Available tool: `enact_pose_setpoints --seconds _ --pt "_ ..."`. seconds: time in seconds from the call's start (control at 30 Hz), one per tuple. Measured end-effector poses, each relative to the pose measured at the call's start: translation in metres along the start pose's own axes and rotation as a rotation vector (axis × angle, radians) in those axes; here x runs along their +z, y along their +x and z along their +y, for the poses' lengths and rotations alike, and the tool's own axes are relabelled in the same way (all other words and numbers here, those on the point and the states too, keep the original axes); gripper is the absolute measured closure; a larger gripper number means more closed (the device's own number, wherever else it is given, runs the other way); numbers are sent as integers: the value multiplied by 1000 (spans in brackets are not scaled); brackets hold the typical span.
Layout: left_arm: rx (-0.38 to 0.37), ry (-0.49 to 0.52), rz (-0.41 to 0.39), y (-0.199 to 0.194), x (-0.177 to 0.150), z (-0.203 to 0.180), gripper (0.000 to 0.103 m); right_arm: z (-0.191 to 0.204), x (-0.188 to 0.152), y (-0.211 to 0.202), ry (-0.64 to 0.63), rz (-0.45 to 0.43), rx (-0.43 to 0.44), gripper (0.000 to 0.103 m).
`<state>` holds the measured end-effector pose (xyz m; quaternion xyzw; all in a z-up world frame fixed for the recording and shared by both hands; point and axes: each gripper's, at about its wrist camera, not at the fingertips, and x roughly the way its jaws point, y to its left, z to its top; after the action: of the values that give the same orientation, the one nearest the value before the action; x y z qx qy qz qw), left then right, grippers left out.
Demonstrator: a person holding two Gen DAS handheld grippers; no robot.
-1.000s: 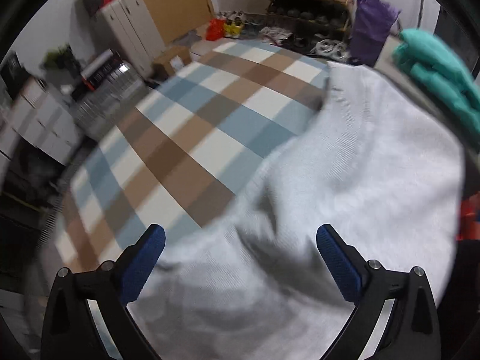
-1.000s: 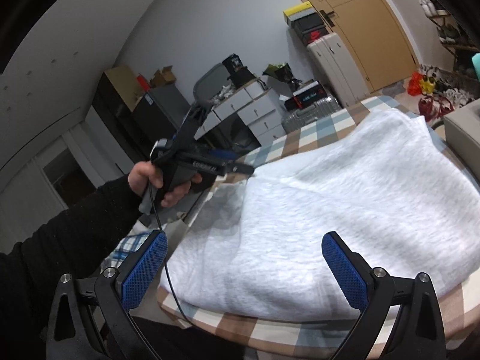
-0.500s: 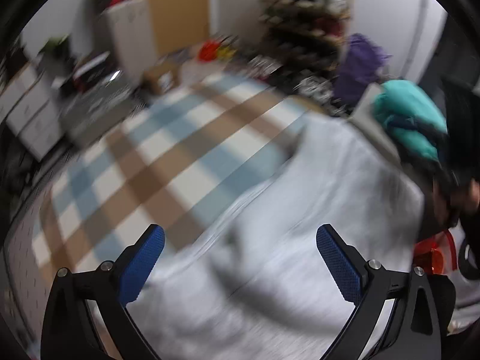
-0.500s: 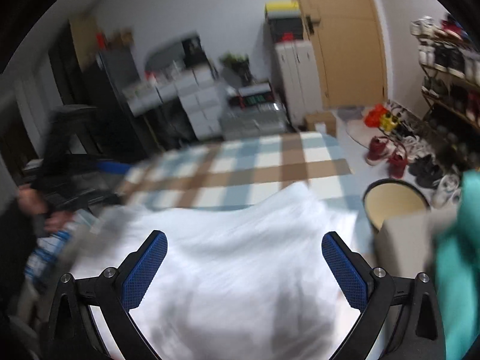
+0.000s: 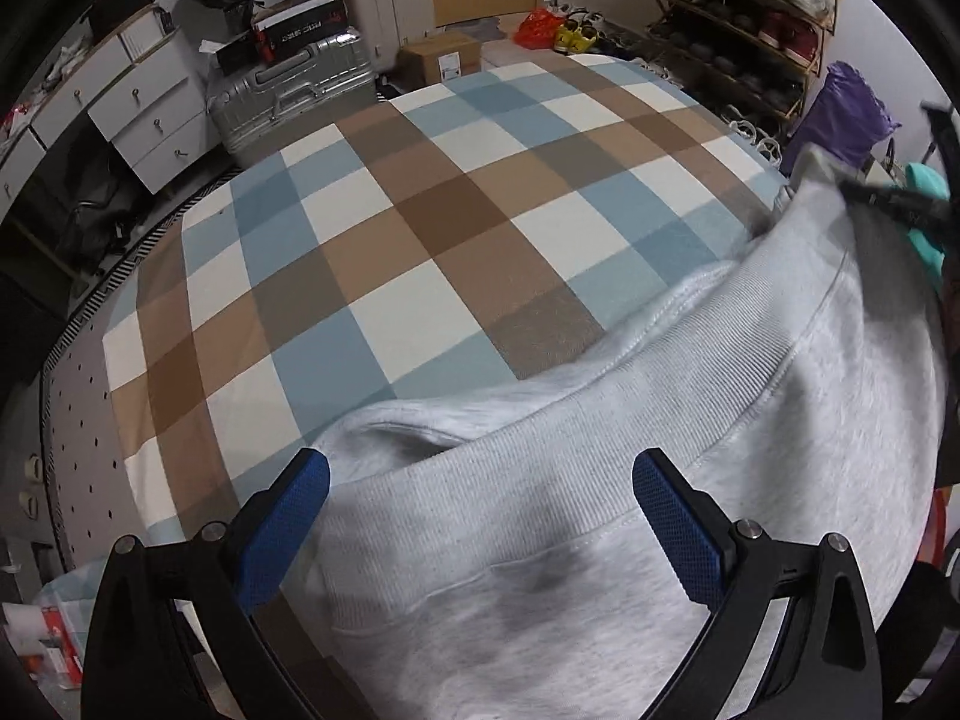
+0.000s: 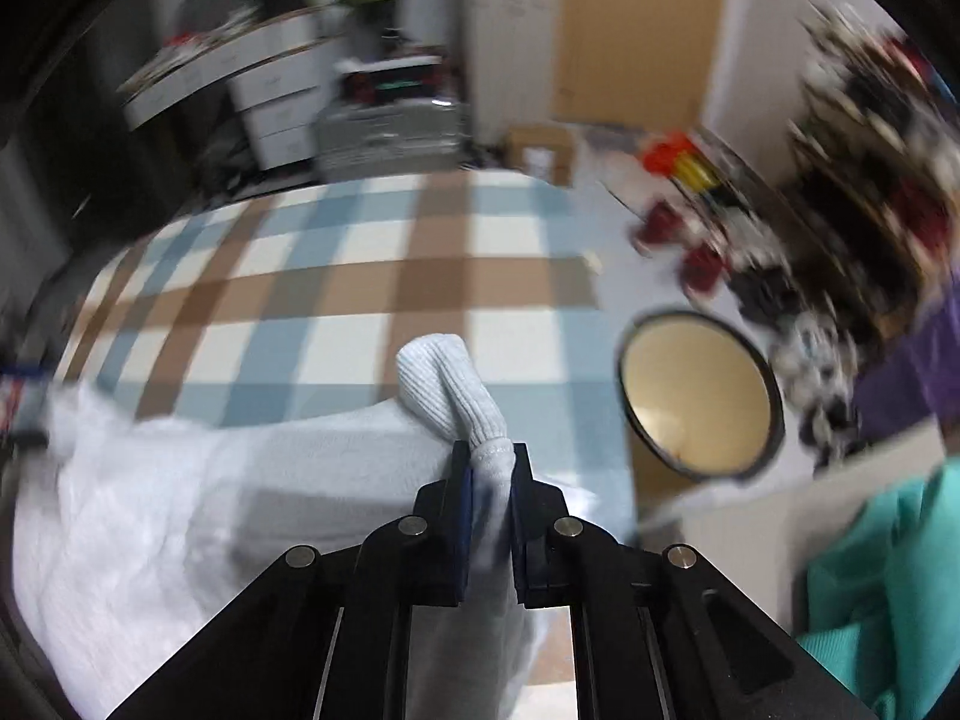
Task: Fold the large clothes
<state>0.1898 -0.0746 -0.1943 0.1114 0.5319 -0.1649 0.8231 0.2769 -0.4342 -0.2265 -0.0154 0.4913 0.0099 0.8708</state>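
Right gripper (image 6: 491, 474) just closed, pinching grey sweatshirt (image 6: 444, 384) ribbed corner | left gripper (image 5: 480, 516) gaped wide over hem | right view only: bin (image 6: 699, 387) | checked cloth (image 5: 420, 228) bare beyond.

No lettering could be read. The black box (image 5: 298, 34) on the silver suitcase (image 5: 294, 93) carried print, too small and blurred to read.

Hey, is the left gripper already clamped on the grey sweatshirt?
No, the left gripper stands wide open, its blue pads on either side of the grey sweatshirt hem without pressing on it.
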Motion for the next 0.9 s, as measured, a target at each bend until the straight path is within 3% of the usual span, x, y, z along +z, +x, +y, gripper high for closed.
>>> enact_pose_setpoints --seconds 0.17,0.27,0.33,0.43,0.53,0.63,0.67,0.7,0.77,0.9 --pt "21 58 11 7 -1 -4 4 12 -5 17 -88 30 -79 61" --pt "25 109 32 14 -3 -10 4 3 -9 -14 -30 -40 4 36" --pt "0 143 37 18 -4 -16 4 0 -18 -45 -12 -131 50 27" --pt "30 218 67 31 -5 -26 4 12 -44 -83 -58 -221 116 20" --pt "63 272 116 45 -8 -32 8 31 -71 -100 -121 -264 192 19" --pt "19 236 149 45 -8 -26 42 51 -95 -104 -188 -258 251 19" --pt "9 234 156 43 -9 -25 71 55 -100 -102 -199 -250 269 19" --pt "48 243 156 41 -11 -26 94 60 -105 -100 -209 -237 296 19" --pt "103 252 156 37 -14 -26 97 69 -115 -91 -229 -205 324 19" --pt "224 259 111 21 -17 -28 101 76 -122 -60 -232 -135 235 19"
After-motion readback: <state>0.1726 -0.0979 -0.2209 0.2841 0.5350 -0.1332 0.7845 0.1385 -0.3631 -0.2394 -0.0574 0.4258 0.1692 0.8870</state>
